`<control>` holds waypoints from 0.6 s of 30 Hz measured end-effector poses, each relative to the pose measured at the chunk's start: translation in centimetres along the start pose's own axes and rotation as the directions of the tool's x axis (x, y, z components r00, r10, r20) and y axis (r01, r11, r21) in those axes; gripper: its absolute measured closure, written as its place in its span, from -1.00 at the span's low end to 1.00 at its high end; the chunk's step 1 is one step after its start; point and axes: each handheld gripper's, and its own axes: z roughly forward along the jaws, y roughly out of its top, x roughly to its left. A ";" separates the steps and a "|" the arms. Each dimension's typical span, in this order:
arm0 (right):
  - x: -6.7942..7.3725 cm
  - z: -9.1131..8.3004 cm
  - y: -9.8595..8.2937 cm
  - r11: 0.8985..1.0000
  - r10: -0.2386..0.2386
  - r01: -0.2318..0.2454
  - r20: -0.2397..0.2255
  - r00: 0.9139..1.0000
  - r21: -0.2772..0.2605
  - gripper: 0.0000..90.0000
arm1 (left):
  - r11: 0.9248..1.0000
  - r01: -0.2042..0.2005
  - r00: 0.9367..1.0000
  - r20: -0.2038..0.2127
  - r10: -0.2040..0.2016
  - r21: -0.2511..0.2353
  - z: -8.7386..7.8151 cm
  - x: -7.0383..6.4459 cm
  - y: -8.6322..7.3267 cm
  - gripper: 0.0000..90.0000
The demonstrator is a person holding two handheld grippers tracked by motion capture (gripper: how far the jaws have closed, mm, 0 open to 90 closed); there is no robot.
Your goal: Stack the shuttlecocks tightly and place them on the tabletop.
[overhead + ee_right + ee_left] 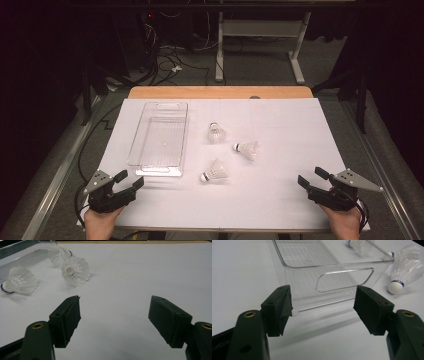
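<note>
Bench (280,200) front strip between left gripper (128,181) and right gripper (311,179) is bare, free passage. Clear bin (159,137) stands just ahead of the left gripper, blocking the straight path forward. 3 shuttlecocks (215,171) (246,148) (216,132) sit mid-bench right of the bin, gaps between them. Right half of the bench beyond the right gripper is open.

The left gripper view's top edge cuts off the far shuttlecock (359,245) behind the clear tray (324,272).
</note>
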 end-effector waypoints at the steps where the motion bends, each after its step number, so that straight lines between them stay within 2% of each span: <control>1: 0.1 -0.1 0.0 1.000 -0.008 0.009 0.001 1.000 -0.008 -0.42 | 1.000 0.001 1.000 0.001 -0.001 -0.002 0.0 0.0 0.0 -0.30; 13: 0.1 -0.1 0.0 1.000 -0.009 0.009 0.000 1.000 -0.008 -0.42 | 1.000 -0.009 1.000 0.026 0.009 0.001 0.1 -0.2 0.1 -0.31; 18: 0.1 -0.1 0.0 1.000 -0.012 0.012 0.002 1.000 -0.001 -0.41 | 1.000 0.012 0.999 0.031 -0.012 0.011 0.1 -0.3 0.1 -0.30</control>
